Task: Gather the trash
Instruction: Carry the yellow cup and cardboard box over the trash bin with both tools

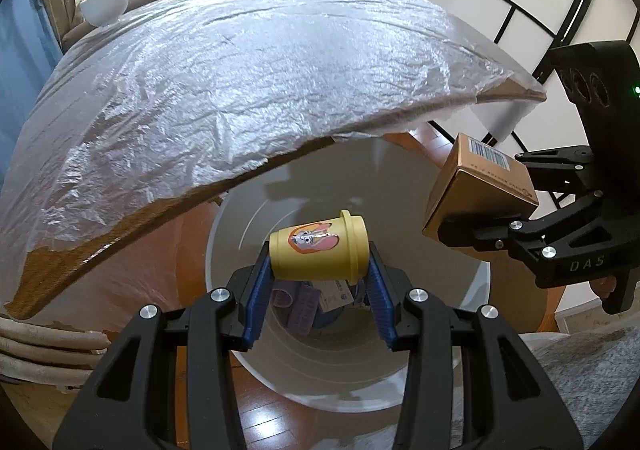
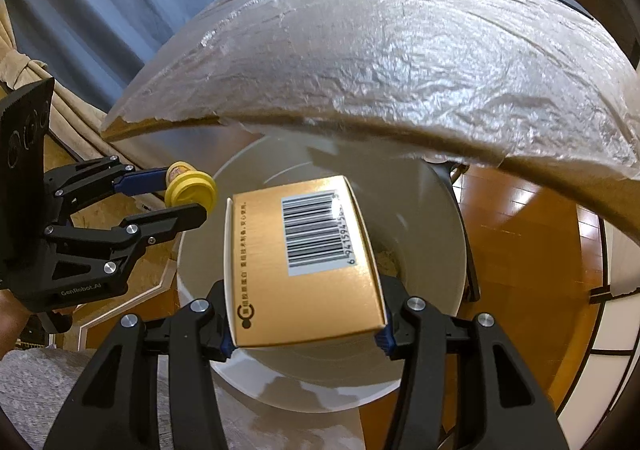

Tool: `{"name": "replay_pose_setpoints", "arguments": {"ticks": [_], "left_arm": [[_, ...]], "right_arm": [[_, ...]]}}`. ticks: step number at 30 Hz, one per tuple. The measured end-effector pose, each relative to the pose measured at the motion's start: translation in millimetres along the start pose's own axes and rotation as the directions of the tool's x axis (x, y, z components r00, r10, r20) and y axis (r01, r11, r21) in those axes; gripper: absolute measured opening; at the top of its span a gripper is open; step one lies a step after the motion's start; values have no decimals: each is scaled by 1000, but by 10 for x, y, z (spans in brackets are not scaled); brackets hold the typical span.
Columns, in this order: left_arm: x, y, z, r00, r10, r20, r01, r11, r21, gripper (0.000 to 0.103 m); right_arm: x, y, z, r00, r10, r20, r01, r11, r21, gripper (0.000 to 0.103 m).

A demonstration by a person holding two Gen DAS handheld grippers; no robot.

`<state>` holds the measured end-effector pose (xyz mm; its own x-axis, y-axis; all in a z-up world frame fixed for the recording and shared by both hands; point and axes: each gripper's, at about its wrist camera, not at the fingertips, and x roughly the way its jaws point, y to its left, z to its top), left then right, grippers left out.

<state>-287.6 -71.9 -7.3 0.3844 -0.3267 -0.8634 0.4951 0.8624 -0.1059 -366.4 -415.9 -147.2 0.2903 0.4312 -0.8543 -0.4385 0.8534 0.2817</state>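
My left gripper [image 1: 318, 262] is shut on a yellow cup [image 1: 320, 248] with a cartoon rabbit sticker, held on its side above the open white trash bin [image 1: 240, 218]. Purple and white litter [image 1: 308, 300] lies at the bin's bottom. My right gripper [image 2: 306, 330] is shut on a gold cardboard box [image 2: 304, 258] with a barcode, held over the same bin [image 2: 436, 234]. In the left wrist view the box [image 1: 476, 186] hangs at the right of the bin. In the right wrist view the yellow cup [image 2: 190, 188] shows at the left.
A table covered with crinkled plastic sheet [image 1: 240, 82] overhangs the bin's far side. A white bowl [image 1: 106, 4] stands at its far left corner. Wooden floor [image 2: 532, 250] lies around the bin, and a grey rug [image 1: 580, 382] is near me.
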Motion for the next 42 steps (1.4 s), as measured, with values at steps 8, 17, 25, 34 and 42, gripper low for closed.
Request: {"name": "replay_pose_setpoints", "arguments": {"ticks": [8, 17, 25, 34, 42], "left_arm": [[202, -32, -29, 999, 10, -47, -11, 1000, -3, 45], [423, -47, -56, 995, 23, -95, -24, 1000, -11, 45], [581, -27, -30, 992, 38, -123, -40, 999, -14, 45], [657, -8, 5, 990, 46, -137, -49, 999, -17, 45], [689, -10, 2, 988, 53, -144, -55, 998, -13, 45]], "right_arm": [[214, -44, -5, 1000, -2, -30, 2, 1000, -1, 50], [462, -38, -23, 998, -6, -61, 5, 1000, -7, 50], [598, -87, -33, 997, -6, -79, 6, 1000, 3, 50], [664, -112, -47, 996, -11, -92, 12, 1000, 11, 50], [685, -129, -62, 995, -17, -96, 19, 1000, 12, 50]]}}
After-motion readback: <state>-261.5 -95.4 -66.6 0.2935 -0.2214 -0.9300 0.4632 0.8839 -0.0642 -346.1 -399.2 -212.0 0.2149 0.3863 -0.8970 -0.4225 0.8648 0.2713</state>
